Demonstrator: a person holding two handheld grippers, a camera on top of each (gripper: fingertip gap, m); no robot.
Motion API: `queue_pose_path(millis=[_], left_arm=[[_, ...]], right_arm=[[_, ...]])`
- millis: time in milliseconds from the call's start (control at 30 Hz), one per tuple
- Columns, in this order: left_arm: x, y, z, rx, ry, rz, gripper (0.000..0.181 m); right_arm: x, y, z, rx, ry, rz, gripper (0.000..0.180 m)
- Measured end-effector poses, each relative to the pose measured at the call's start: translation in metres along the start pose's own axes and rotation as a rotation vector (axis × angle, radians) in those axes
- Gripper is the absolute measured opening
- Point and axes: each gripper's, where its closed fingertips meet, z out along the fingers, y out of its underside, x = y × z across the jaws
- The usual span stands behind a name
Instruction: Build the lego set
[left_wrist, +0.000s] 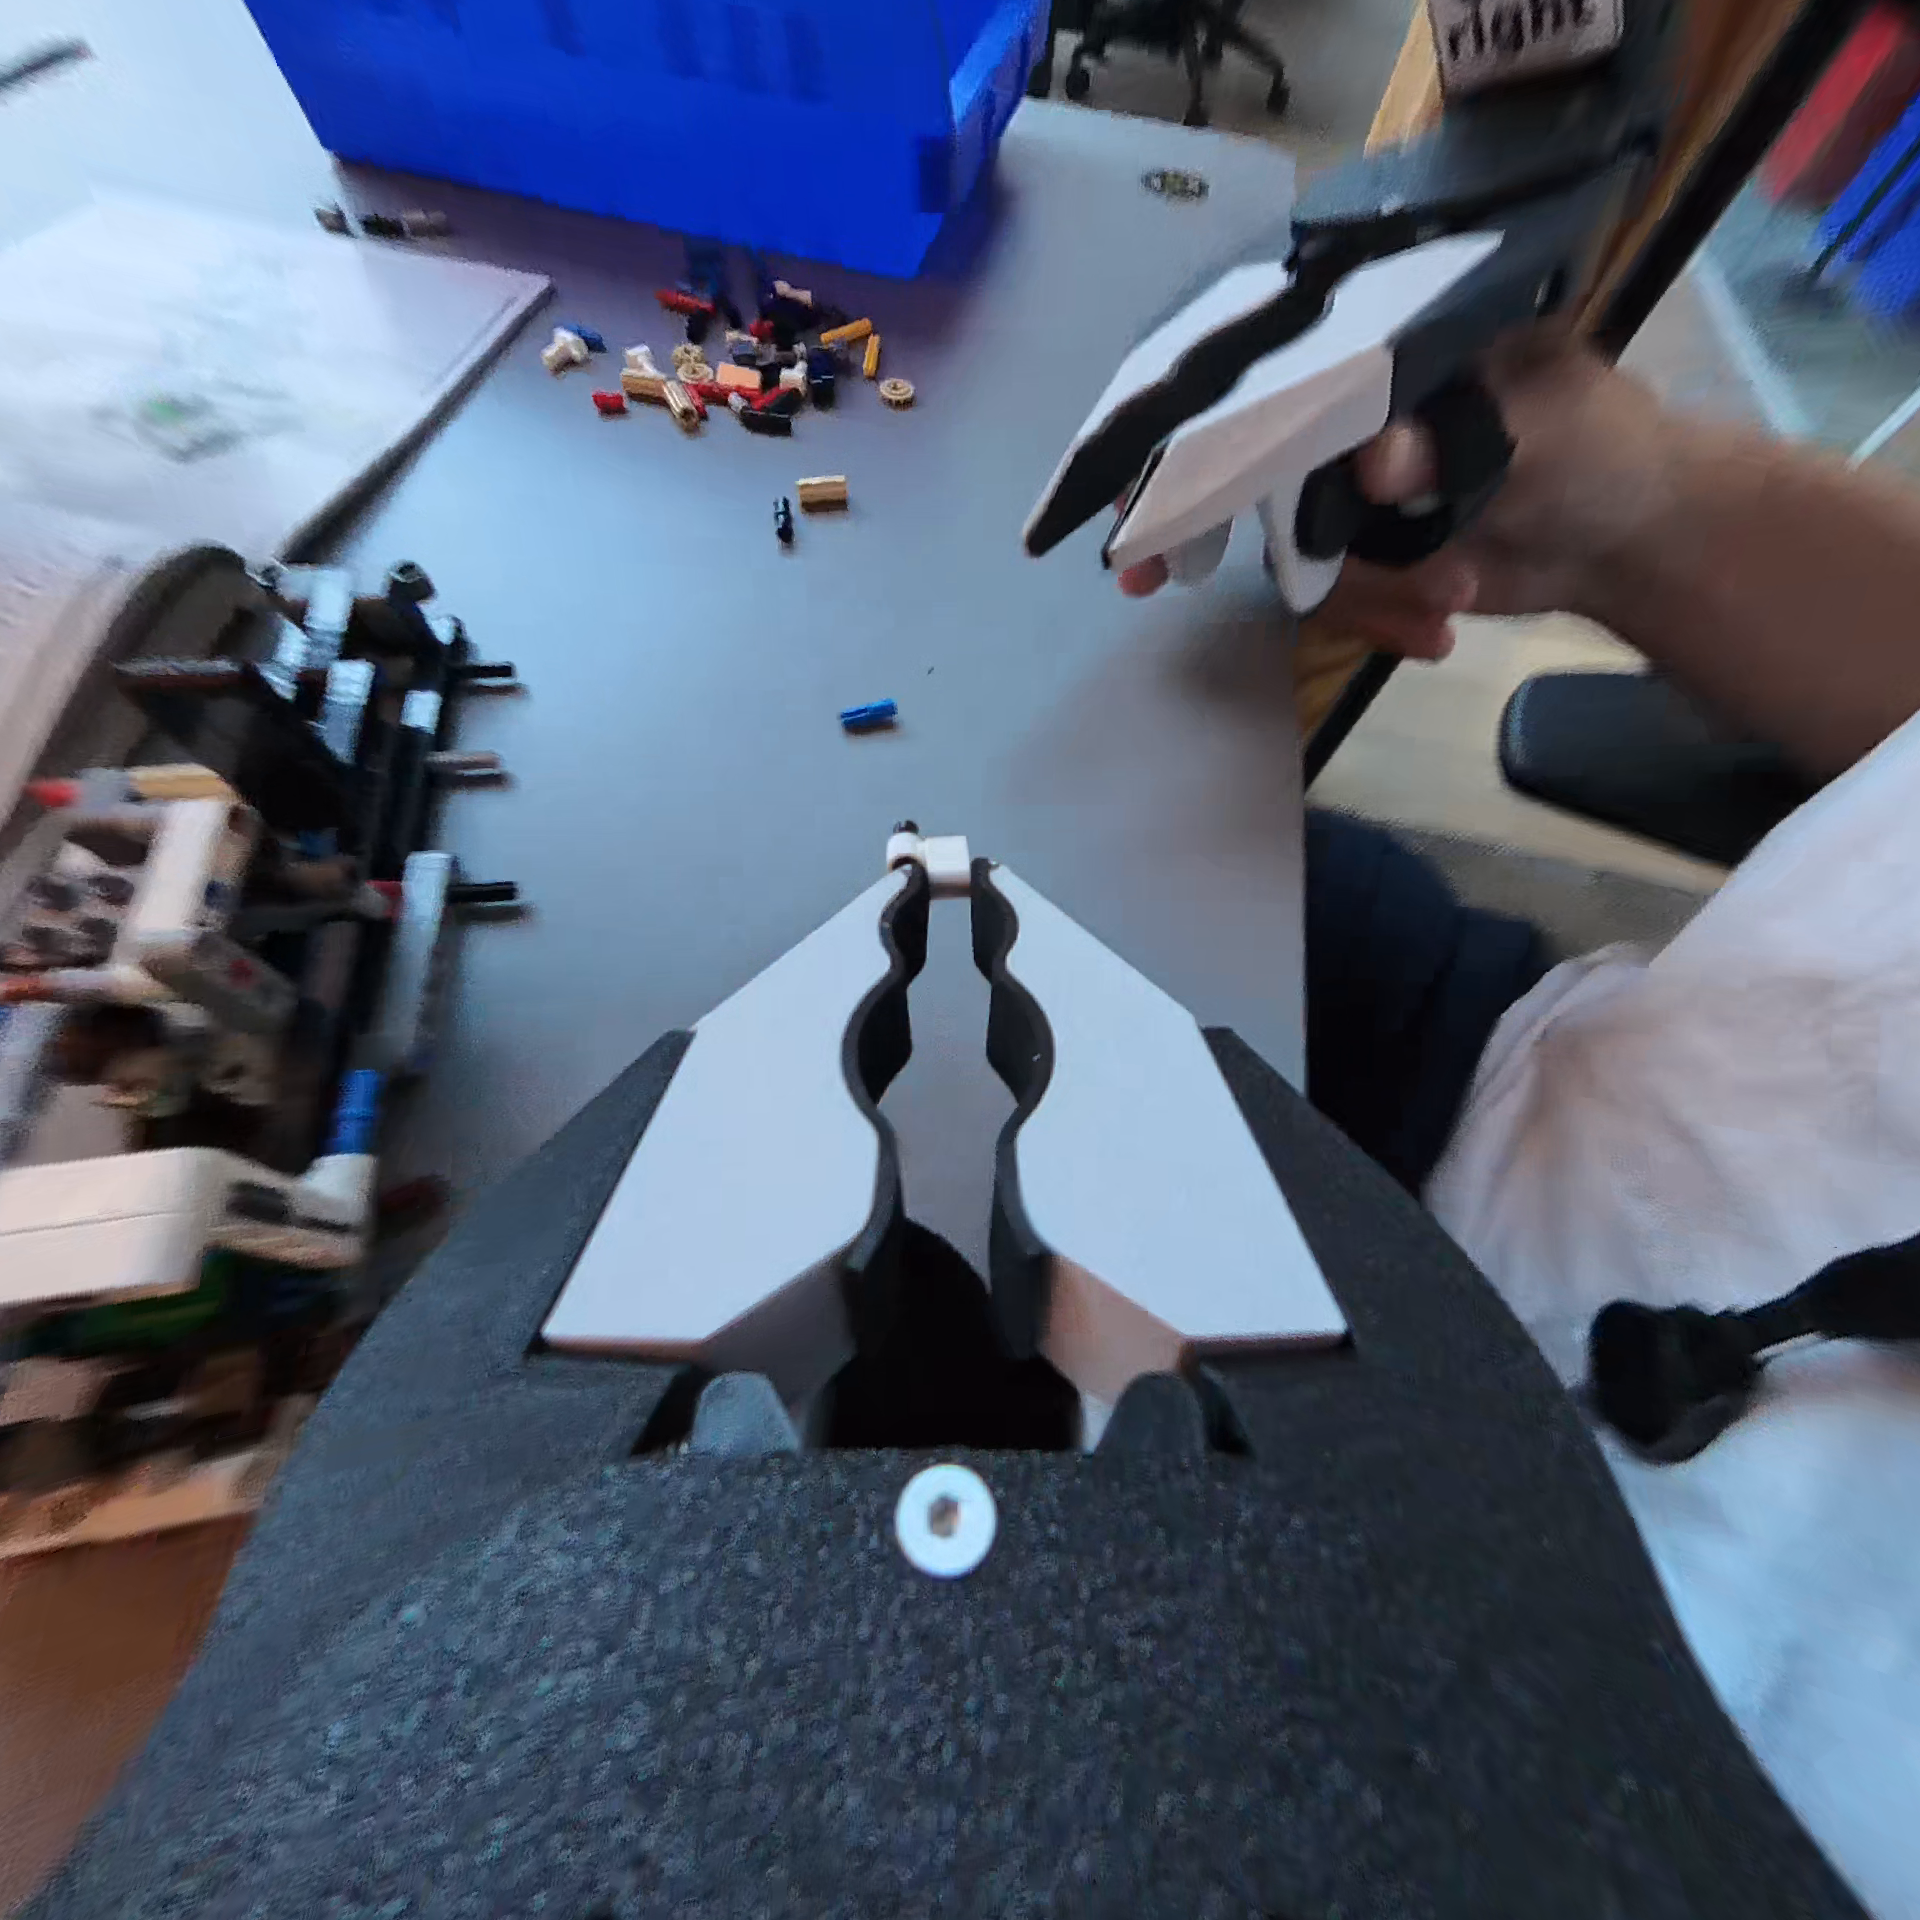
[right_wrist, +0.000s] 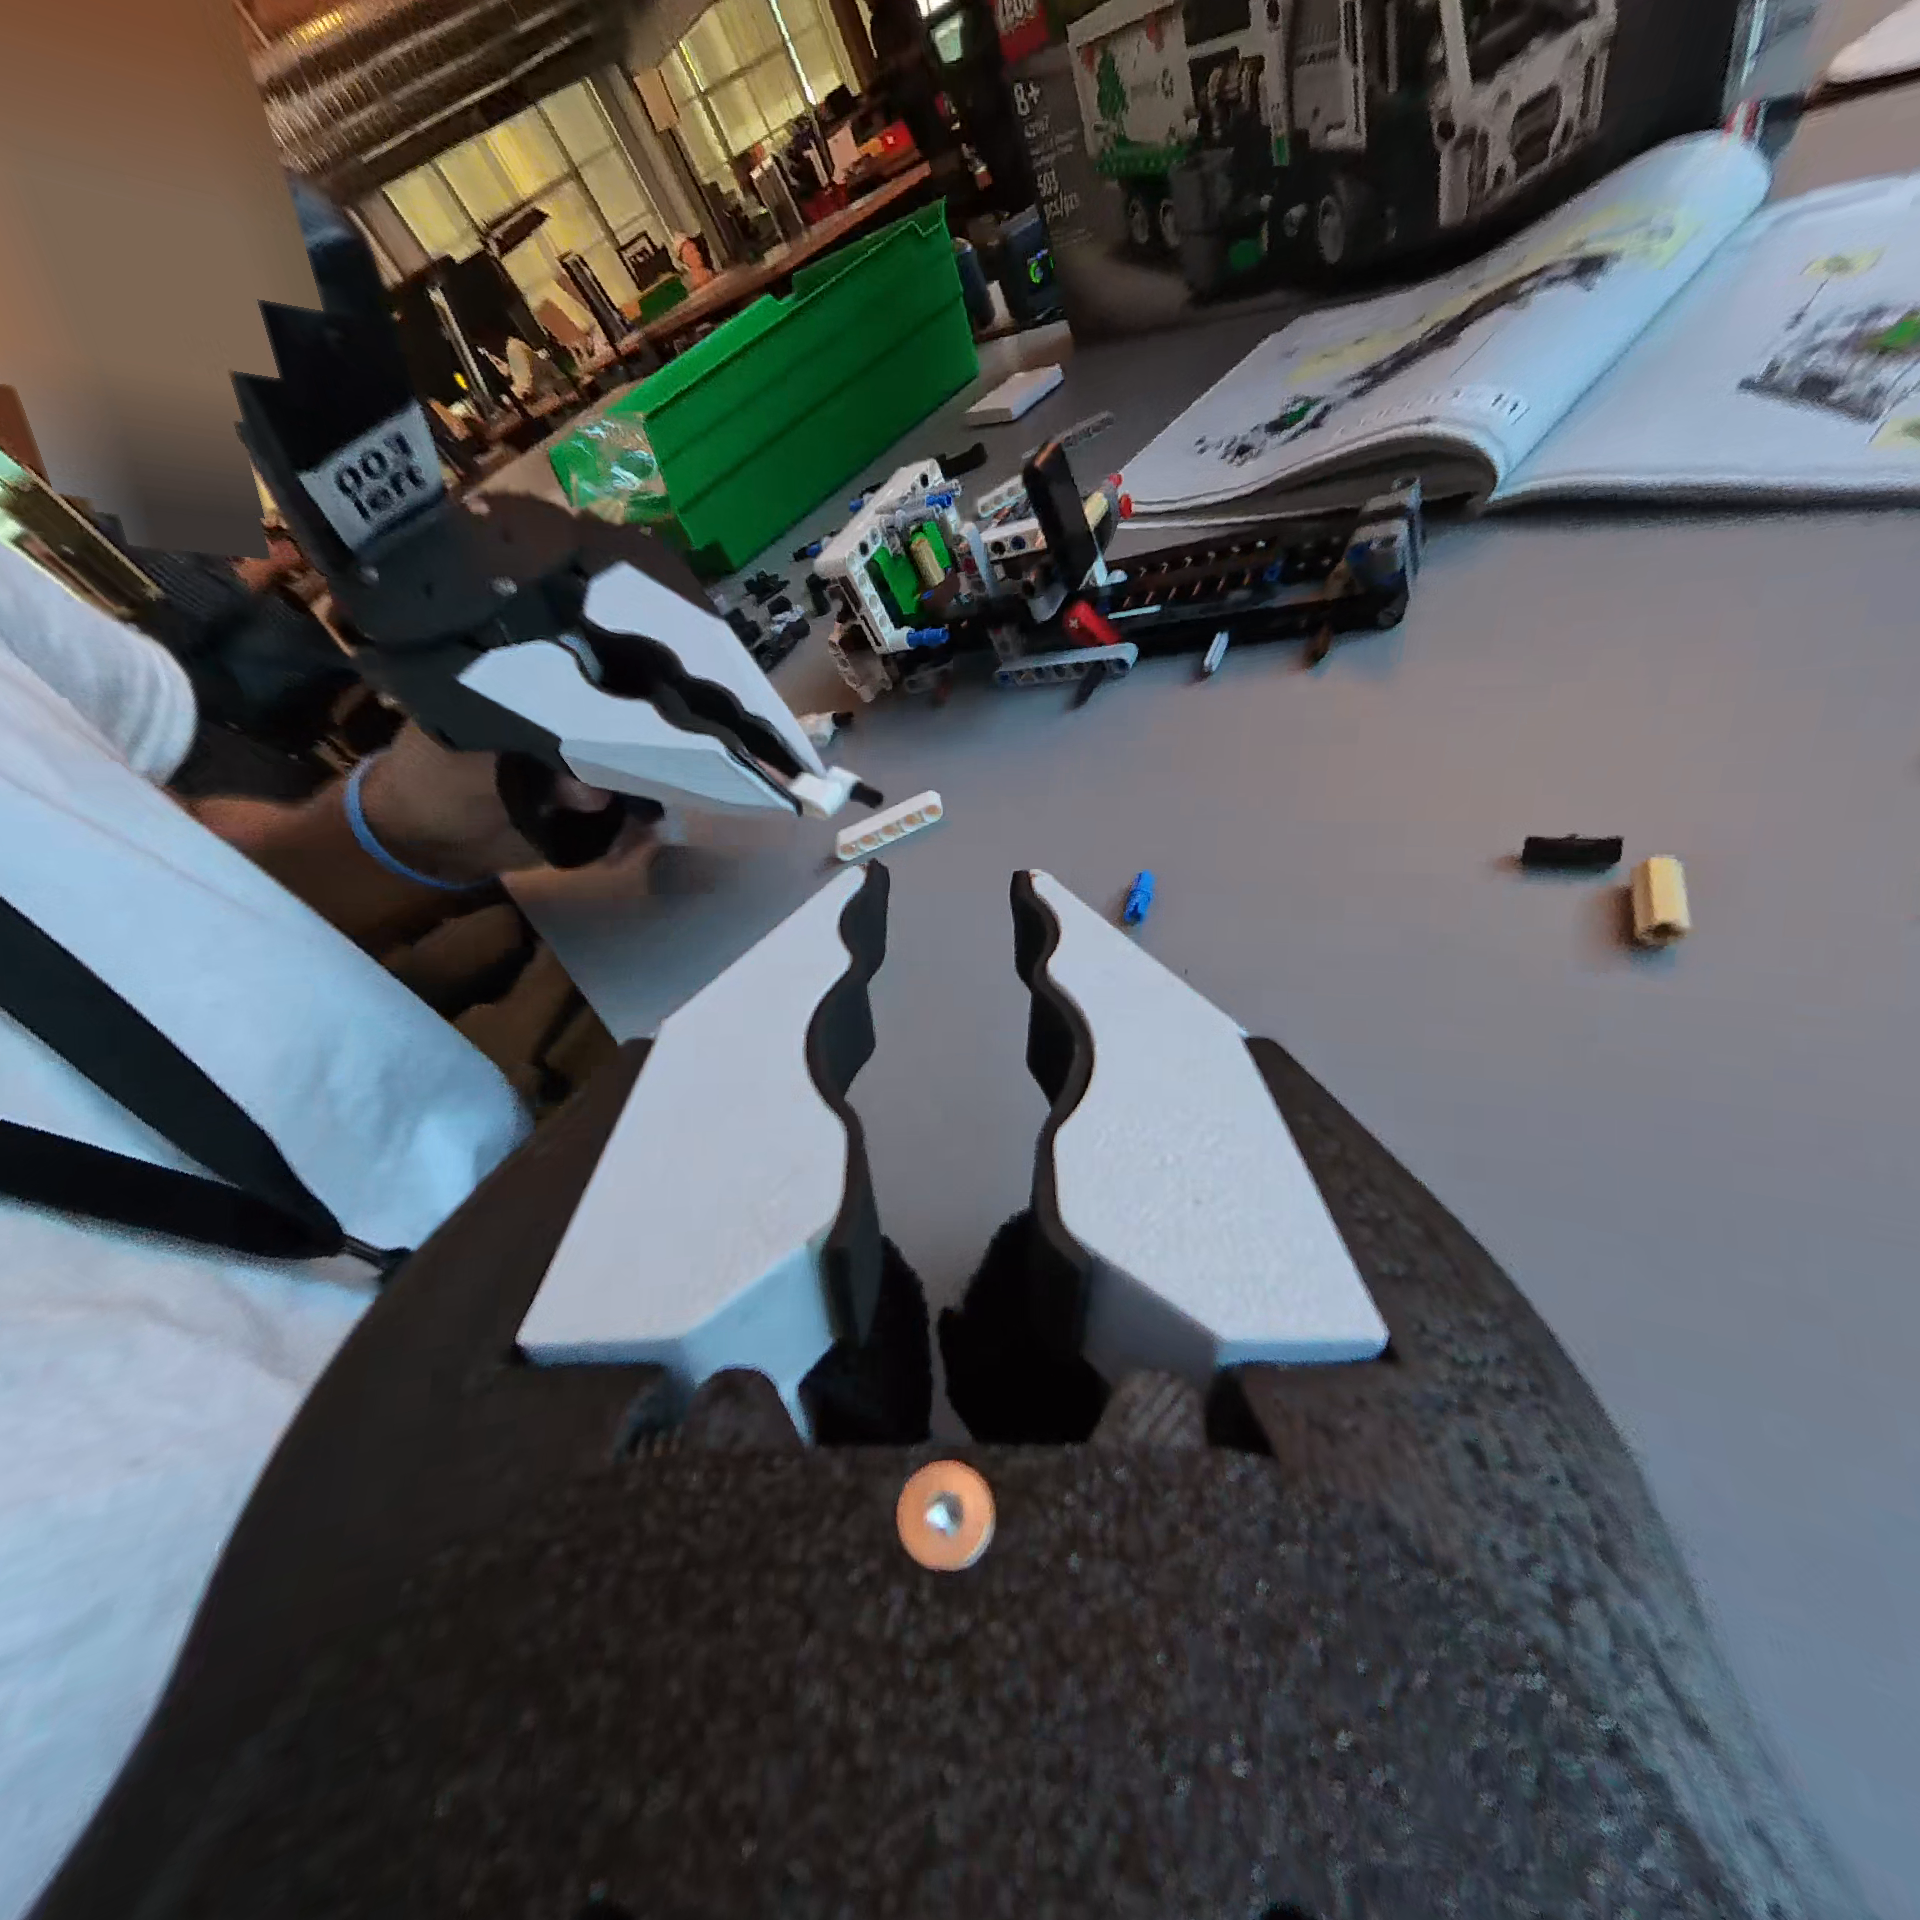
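White connector sits pinched at the very tips of your left gripper; it could twist out. Your right gripper gapes, empty, blue pin just beyond.

Grey table; black office chair beyond; large lit windows; distant wooden workbenches.

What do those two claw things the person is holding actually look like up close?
Each hand-held gripper, left and right, has a rough black speckled body with a silver screw, and two white wedge-shaped fingers lined with wavy black pads. Each carries a small label plate on top. The person wears a white shirt, a black strap and a blue wristband.
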Motion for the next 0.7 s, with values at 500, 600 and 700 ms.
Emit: queue_pose_path(millis=[500,600,700], left_arm=[[0.023,-0.054,0.019,0.269,-0.102,0.116,0.005],[0.029,-0.061,0.015,0.321,-0.121,0.206,0.005],[0.031,-0.063,0.016,0.321,-0.147,0.25,0.005]], right_arm=[[-0.035,-0.016,0.011,0.014,-0.278,0.19,0.023],[-0.045,-0.026,0.007,0.085,-0.376,0.291,0.022],[-0.049,-0.025,0.009,0.096,-0.362,0.28,0.021]])
